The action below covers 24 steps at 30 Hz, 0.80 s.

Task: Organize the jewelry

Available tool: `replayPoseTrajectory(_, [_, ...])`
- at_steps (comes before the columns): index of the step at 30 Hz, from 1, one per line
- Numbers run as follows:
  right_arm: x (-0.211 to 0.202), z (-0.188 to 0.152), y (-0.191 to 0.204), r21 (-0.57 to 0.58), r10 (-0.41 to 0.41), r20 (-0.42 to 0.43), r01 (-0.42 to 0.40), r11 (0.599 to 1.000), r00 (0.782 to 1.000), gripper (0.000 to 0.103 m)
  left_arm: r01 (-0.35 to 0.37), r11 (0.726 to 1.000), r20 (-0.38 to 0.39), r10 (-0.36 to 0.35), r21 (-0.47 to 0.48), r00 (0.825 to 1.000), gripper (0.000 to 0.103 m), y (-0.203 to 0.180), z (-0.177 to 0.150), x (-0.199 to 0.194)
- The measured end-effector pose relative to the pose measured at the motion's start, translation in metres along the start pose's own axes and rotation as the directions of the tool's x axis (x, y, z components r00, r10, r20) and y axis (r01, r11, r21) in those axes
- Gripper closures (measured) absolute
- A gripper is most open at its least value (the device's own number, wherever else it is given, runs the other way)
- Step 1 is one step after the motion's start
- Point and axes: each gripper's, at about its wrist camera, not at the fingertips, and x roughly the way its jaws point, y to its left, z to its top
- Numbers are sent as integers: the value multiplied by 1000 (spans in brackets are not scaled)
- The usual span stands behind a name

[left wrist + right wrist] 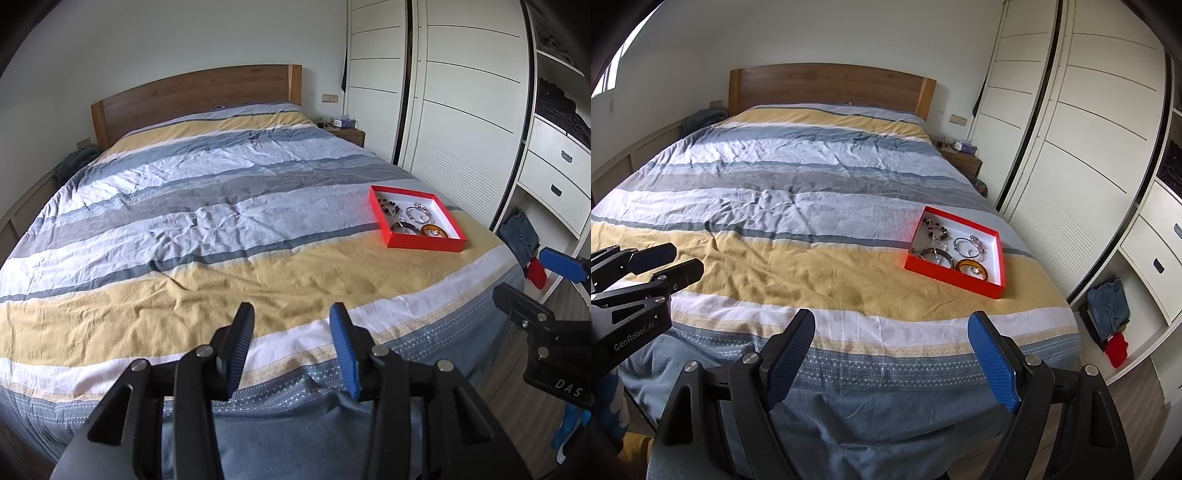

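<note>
A shallow red box (424, 243) (945, 275) with a white inside lies on the bed near its right edge. It holds several bracelets and bangles: an amber bangle (434, 231) (971, 266), a dark bangle (934, 255), silver bracelets (417, 213) (967, 246) and a beaded one (934, 225). My left gripper (291, 325) is open and empty over the foot of the bed, left of the box. My right gripper (892, 332) is open wide and empty, short of the box. The right gripper also shows at the right edge of the left wrist view (554, 269).
The bed (775, 258) has a striped blue, white and yellow duvet and a wooden headboard (199, 96). White sliding wardrobe doors (1071, 147) and drawers (1152, 258) stand at the right. A nightstand (347, 133) is at the far right of the bed.
</note>
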Motion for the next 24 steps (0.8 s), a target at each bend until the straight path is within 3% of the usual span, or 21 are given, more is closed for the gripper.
replayPoseTrajectory(5, [1, 1, 0, -1, 0, -2, 0, 1000, 1000, 19, 2, 1000, -5, -2, -5, 1000, 62, 2, 0, 2])
replayPoseTrajectory(9, [4, -1, 1, 0, 0, -8, 0, 1000, 1000, 19, 2, 1000, -4, -2, -6, 1000, 53, 2, -1, 2])
replayPoseTrajectory(24, [7, -4, 0, 3, 2, -10, -2, 1000, 1000, 19, 3, 1000, -7, -3, -7, 1000, 50, 1, -2, 3])
